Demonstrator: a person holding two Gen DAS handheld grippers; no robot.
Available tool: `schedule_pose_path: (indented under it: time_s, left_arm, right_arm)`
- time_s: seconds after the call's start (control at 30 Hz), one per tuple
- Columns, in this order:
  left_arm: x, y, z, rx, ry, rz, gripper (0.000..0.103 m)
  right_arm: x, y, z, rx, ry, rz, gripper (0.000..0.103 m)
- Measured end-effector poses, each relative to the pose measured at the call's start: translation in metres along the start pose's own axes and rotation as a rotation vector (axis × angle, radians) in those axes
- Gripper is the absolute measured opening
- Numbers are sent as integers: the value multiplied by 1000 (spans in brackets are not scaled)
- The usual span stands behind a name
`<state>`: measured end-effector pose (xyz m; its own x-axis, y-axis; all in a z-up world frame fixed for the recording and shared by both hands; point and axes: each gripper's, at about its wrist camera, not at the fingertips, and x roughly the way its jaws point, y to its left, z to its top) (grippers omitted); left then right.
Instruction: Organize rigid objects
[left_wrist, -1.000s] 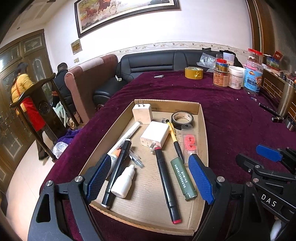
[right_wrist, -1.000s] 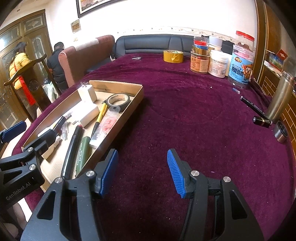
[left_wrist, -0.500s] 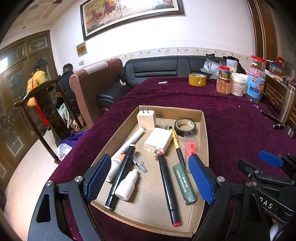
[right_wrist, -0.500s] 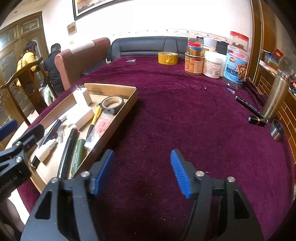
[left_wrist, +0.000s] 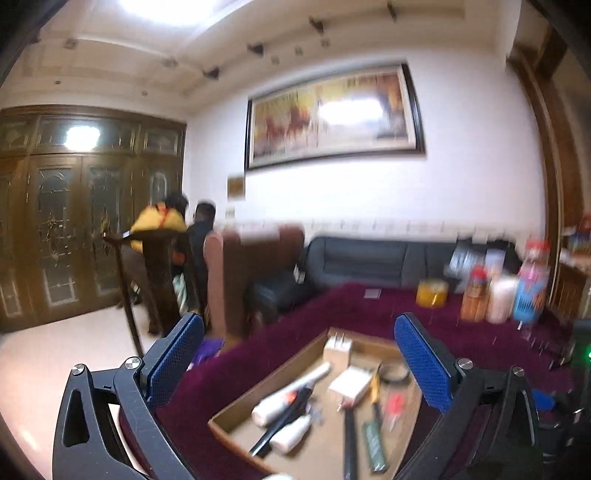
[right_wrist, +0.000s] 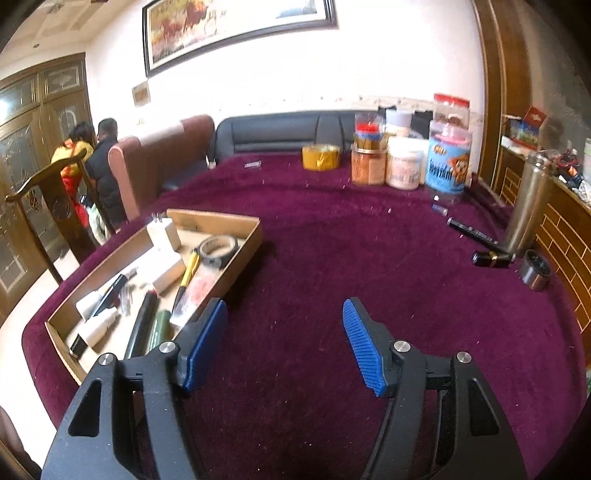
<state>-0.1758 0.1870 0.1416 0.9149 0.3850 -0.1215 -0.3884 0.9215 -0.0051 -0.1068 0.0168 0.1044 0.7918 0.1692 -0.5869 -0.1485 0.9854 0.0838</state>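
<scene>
A shallow cardboard tray (right_wrist: 221, 218) sits on the purple tablecloth, left of my right gripper (right_wrist: 284, 310). In it lie a white charger (right_wrist: 164, 232), a dark tape roll (right_wrist: 218, 245), a yellow pen (right_wrist: 188, 273), a black marker (right_wrist: 142, 328), a green stick (right_wrist: 159, 330) and a white bottle (right_wrist: 98, 326). The right gripper is open over bare cloth. My left gripper (left_wrist: 297, 325) hangs above the near end of the tray (left_wrist: 266, 380), pointing almost level. Its jaws are opening wide with nothing between them. This view is blurred.
At the table's far end stand a yellow tape roll (right_wrist: 320, 157) and several jars (right_wrist: 402, 166). On the right lie a black pen (right_wrist: 472, 232), a lipstick (right_wrist: 493, 257), a steel flask (right_wrist: 528, 206) and a metal cap (right_wrist: 535, 273). Two people (right_wrist: 92, 162) are by the wooden doors.
The left view has swung up from the tray toward the wall and ceiling, and its jaws have spread wider. The right gripper's jaws widened a little and it lifted slightly.
</scene>
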Motion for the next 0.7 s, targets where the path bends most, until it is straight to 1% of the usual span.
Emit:
schedule_pose_path:
  time_s: [0.03, 0.13, 0.2, 0.3, 0.37, 0.4, 0.47, 0.6, 0.7]
  left_arm:
    - [1, -2, 2, 11, 11, -13, 102]
    - [10, -9, 6, 45, 88, -70, 102]
    - [10, -6, 8, 25, 109, -113, 102]
    - [8, -3, 11, -28, 148, -165, 102]
    - [14, -6, 10, -48, 203, -196, 102]
    - [18, -6, 9, -48, 230, -201, 102]
    - [24, -8, 4, -51, 258, -190, 102]
    - [35, -5, -6, -53, 319, -103, 102]
    - [42, 0, -15, -41, 359, -22, 102]
  right_arm:
    - [-2, 0, 0, -2, -11, -7, 65]
    - [-12, 0, 0, -9, -69, -32, 68]
    - [-21, 0, -1, -7, -131, -64, 82]
    - [-36, -3, -4, 15, -255, -102, 89]
    - [-36, -5, -6, 25, -280, -119, 93]
    - [-34, -6, -7, 30, -278, -137, 93]
    - [-29, -6, -7, 22, -256, -156, 93]
    - [-17, 3, -8, -26, -200, -176, 93]
    - [-11, 13, -11, -68, -153, -187, 93]
